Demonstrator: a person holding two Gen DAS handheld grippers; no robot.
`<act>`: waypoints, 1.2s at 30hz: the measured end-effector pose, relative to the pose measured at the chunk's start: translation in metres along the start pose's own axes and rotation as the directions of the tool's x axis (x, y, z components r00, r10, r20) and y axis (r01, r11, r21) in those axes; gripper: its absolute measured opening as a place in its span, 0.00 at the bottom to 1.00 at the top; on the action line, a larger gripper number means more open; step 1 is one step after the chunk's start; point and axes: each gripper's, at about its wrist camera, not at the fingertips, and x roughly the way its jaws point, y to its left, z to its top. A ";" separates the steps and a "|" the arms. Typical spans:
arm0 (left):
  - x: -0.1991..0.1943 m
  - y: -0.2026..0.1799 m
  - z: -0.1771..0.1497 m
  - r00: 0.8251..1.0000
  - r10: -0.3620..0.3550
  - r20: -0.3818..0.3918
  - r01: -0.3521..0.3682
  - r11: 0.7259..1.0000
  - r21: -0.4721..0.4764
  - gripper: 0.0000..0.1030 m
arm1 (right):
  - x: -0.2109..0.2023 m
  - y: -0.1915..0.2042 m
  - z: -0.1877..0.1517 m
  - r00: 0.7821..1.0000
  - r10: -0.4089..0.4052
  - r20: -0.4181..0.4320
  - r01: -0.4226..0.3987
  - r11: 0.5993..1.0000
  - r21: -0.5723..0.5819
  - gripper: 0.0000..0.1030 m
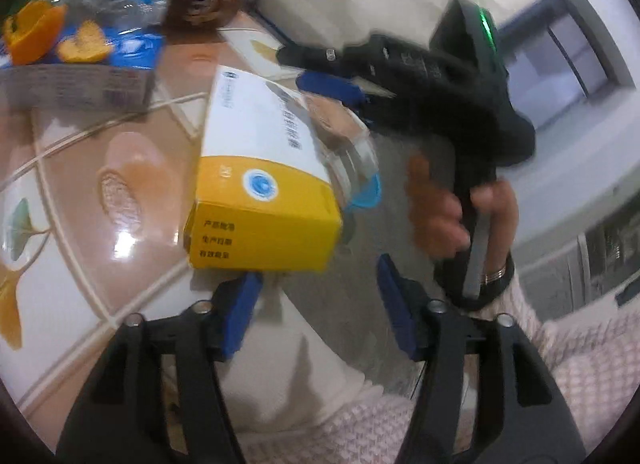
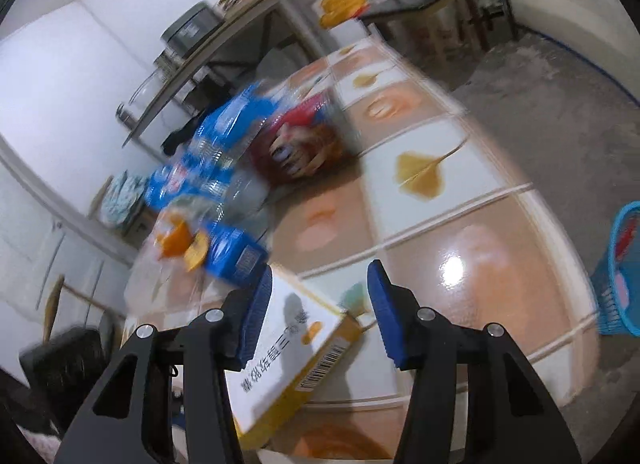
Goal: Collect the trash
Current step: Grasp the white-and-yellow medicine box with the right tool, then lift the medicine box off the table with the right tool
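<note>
A white and yellow carton point(image 1: 260, 180) lies on the tiled table point(image 1: 100, 192), just ahead of my open, empty left gripper point(image 1: 316, 304). In the left wrist view the right gripper point(image 1: 340, 88) hovers over the carton's far end, beside a clear plastic cup with a blue rim point(image 1: 360, 168). In the right wrist view my right gripper point(image 2: 320, 304) is open and empty, with the carton point(image 2: 288, 348) below its left finger. Orange peels point(image 2: 182, 244) rest on blue water-bottle packaging point(image 2: 224, 152); they also show in the left wrist view point(image 1: 52, 36).
A red-brown snack bag point(image 2: 308, 144) lies behind the bottles. A blue plastic basket point(image 2: 620, 276) stands on the floor at the table's right edge. A grey shelf with pots point(image 2: 208, 48) and dark tables point(image 2: 432, 4) line the far wall.
</note>
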 end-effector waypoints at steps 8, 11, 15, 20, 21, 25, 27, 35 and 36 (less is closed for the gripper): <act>-0.023 0.002 -0.009 0.996 -0.004 0.084 0.001 0.999 0.040 0.78 | -0.033 -0.008 -0.015 0.997 0.029 -0.066 -0.020 0.991 0.129 0.78; -0.031 0.006 -0.017 0.995 -0.019 0.102 0.015 0.999 0.034 0.78 | -0.026 0.004 -0.029 0.990 0.032 -0.136 -0.010 0.987 0.160 0.82; -0.045 0.012 -0.026 0.990 -0.026 0.137 0.023 0.999 0.023 0.79 | 0.002 0.028 -0.037 0.974 -0.042 -0.220 0.076 0.986 0.146 0.86; -0.077 0.023 -0.041 0.974 0.001 0.227 0.000 1.000 -0.004 0.81 | 0.038 0.056 -0.031 0.945 -0.212 -0.249 0.238 0.968 0.078 0.88; -0.084 0.024 -0.046 0.969 0.009 0.248 -0.007 1.000 -0.010 0.81 | 0.042 0.060 -0.030 0.940 -0.237 -0.245 0.261 0.963 0.070 0.89; -0.108 0.034 -0.058 0.947 0.031 0.320 -0.017 0.999 -0.047 0.82 | 0.062 0.079 -0.028 0.916 -0.327 -0.234 0.339 0.941 0.008 0.90; -0.117 0.042 -0.062 0.939 0.044 0.342 -0.018 0.997 -0.080 0.83 | 0.070 0.088 -0.030 0.899 -0.379 -0.220 0.377 0.925 -0.049 0.90; -0.151 0.061 -0.072 0.903 0.124 0.411 -0.062 0.985 -0.159 0.83 | 0.081 0.103 -0.042 0.880 -0.444 -0.168 0.404 0.886 -0.229 0.90; -0.154 0.060 -0.071 0.897 0.140 0.418 -0.079 0.984 -0.162 0.83 | 0.081 0.103 -0.042 0.885 -0.436 -0.164 0.393 0.888 -0.236 0.88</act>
